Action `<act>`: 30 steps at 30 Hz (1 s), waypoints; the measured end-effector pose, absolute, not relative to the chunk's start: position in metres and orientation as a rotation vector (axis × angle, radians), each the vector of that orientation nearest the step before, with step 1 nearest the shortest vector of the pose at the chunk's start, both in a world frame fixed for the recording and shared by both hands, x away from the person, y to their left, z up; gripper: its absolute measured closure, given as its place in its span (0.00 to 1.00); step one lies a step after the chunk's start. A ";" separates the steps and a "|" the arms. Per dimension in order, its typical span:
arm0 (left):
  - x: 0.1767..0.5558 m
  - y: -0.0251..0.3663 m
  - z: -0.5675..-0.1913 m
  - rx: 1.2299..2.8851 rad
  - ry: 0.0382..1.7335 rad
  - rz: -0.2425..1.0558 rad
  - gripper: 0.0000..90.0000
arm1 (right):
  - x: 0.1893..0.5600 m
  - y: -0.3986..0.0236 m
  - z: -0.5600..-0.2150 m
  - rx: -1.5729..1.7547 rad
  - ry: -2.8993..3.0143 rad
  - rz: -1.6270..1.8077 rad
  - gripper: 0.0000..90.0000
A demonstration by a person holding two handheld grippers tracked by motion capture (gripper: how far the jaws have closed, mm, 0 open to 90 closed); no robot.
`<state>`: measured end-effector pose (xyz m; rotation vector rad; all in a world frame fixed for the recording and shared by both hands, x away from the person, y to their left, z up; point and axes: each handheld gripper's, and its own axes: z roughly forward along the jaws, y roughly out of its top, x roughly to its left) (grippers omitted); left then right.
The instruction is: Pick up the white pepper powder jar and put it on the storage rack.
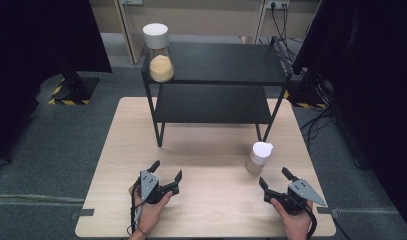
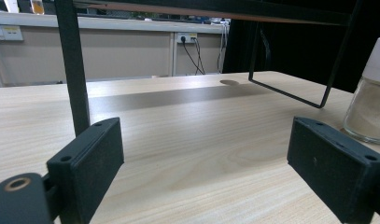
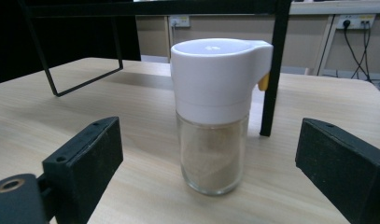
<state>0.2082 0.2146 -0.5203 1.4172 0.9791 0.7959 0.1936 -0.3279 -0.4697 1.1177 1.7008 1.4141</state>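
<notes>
Now the right gripper hovers wide open just near of the small glass shaker jar, touching nothing; the jar stands upright on the tabletop, right of centre, beside the black shelf's right leg. Well left, the left gripper is also wide open and empty.

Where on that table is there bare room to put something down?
The widest bare patch of table lies between the left gripper and right gripper. The left strip beside the black shelf is free too. It is tighter near the small shaker jar, close to the shelf's right leg.
</notes>
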 end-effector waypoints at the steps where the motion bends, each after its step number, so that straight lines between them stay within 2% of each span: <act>1: 0.208 0.215 -0.520 1.416 0.980 0.796 0.11 | 0.198 -0.326 -0.469 1.117 1.707 1.409 0.08; 20: 0.208 0.215 -0.520 1.413 0.983 0.793 0.11 | 0.250 -0.309 -0.465 1.178 1.815 1.293 0.10; 30: 0.208 0.215 -0.521 1.412 0.982 0.791 0.11 | 0.264 -0.303 -0.459 1.190 1.845 1.256 0.17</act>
